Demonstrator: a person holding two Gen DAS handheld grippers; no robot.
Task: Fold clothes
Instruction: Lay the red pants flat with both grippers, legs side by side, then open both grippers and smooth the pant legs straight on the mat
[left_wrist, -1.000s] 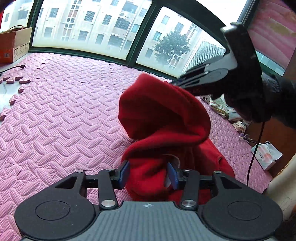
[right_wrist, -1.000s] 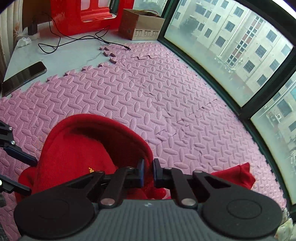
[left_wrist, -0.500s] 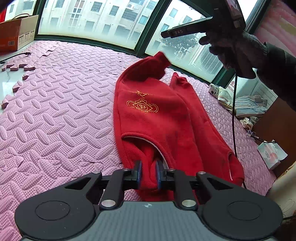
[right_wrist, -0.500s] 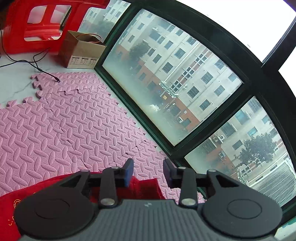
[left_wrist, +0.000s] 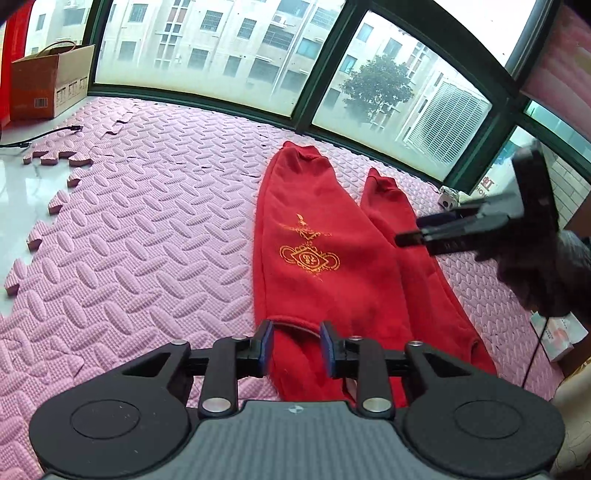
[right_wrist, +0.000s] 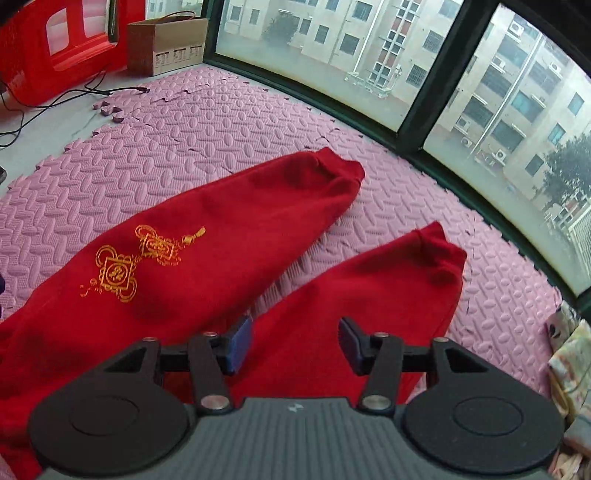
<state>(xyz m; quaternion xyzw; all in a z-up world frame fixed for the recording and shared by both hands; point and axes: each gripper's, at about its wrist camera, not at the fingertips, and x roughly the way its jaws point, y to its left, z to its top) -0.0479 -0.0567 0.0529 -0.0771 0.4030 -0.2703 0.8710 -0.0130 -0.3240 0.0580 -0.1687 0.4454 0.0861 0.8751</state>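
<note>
At the far left of the left wrist view a cardboard box (left_wrist: 48, 86) stands by the window, and the pink foam floor mat (left_wrist: 147, 229) fills the middle. Right of centre lie the red trousers (left_wrist: 317, 266), flat on the mat, legs pointing toward the window, the gold emblem (left_wrist: 308, 253) on the left-hand leg. At the bottom, the left hand-held gripper (left_wrist: 295, 349) straddles the waistband edge; its jaws are opening, cloth between them but the pads look clear of it. At the right edge the right hand-held gripper (left_wrist: 428, 230) hangs above the other leg; in its own view the jaws are opening and hold nothing.

The garment seems just laid out, so the spreading step is ending. Next would likely be to pinch one leg along its outer edge and lay it over the other.
</note>
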